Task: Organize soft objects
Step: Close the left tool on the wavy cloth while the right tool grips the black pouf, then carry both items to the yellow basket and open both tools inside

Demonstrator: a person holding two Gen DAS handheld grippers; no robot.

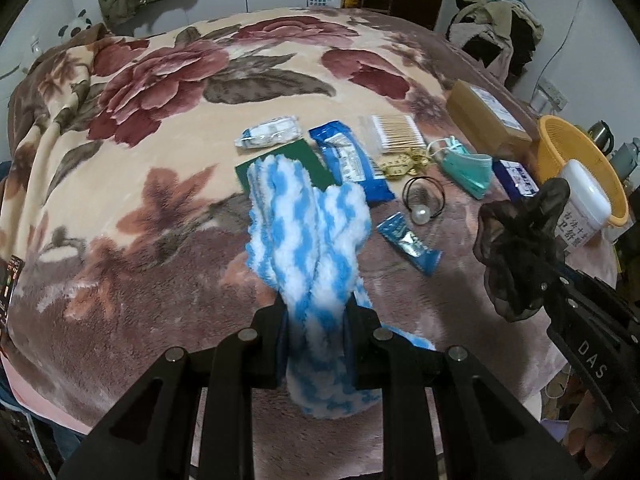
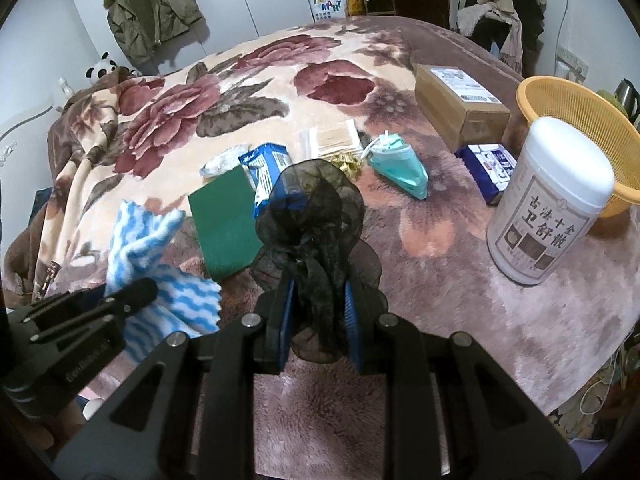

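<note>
A bed is covered by a floral blanket [image 1: 168, 92] strewn with small items. A fluffy blue-and-white sock [image 1: 312, 240] is clamped in the left claw [image 1: 316, 316] above the blanket, while a black gauze scrunchie [image 2: 316, 224] is pinched in the closed right claw [image 2: 320, 304].

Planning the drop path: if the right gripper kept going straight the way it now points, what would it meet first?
Probably the blue packet lying on the blanket, or the green pad beside it. The black scrunchie held in the right gripper hides that line, so depth is unclear.
</note>
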